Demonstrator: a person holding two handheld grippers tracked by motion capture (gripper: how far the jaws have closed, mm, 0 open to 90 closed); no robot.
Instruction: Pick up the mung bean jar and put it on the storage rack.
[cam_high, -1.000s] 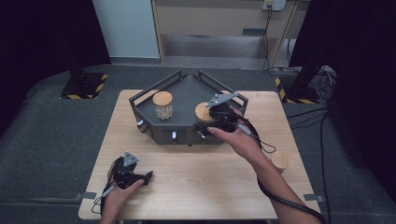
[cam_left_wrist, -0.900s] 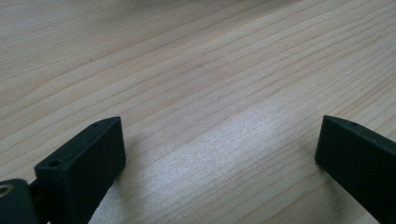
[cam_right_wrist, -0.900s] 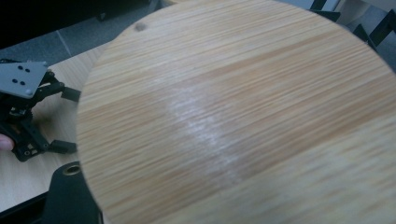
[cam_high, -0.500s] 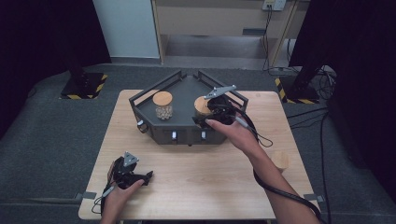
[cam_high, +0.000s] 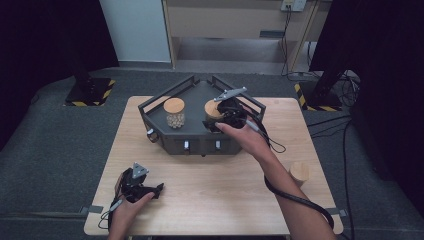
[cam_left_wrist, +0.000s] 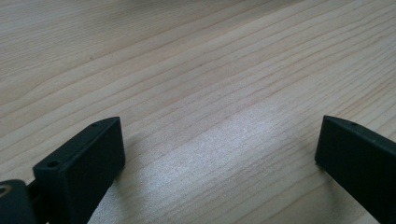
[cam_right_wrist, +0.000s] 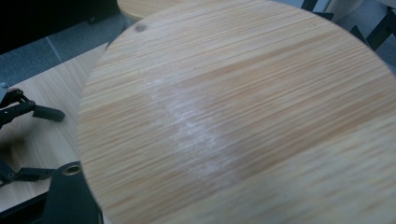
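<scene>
While clamped in the right gripper (cam_high: 212, 121), the lid (cam_right_wrist: 243, 116) (wooden) sits over the tray (cam_high: 192, 142).

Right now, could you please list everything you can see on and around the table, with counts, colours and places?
Table: one, light wood, centre of the high view.
Tray: one, dark grey with railed sides, on the far half of the table.
Left jar: one, clear with a wooden lid and pale round pieces inside, standing in the tray.
Right jar: one, wooden lid, in the tray at the right gripper; its contents are hidden.
Wooden cylinder: one, light wood, near the table's right edge.
Striped bases: two, black and yellow, on the grey floor beyond the table.
Left gripper: black, jaws open, resting on the near left of the table.
Right gripper: black, shut on the right jar.
</scene>
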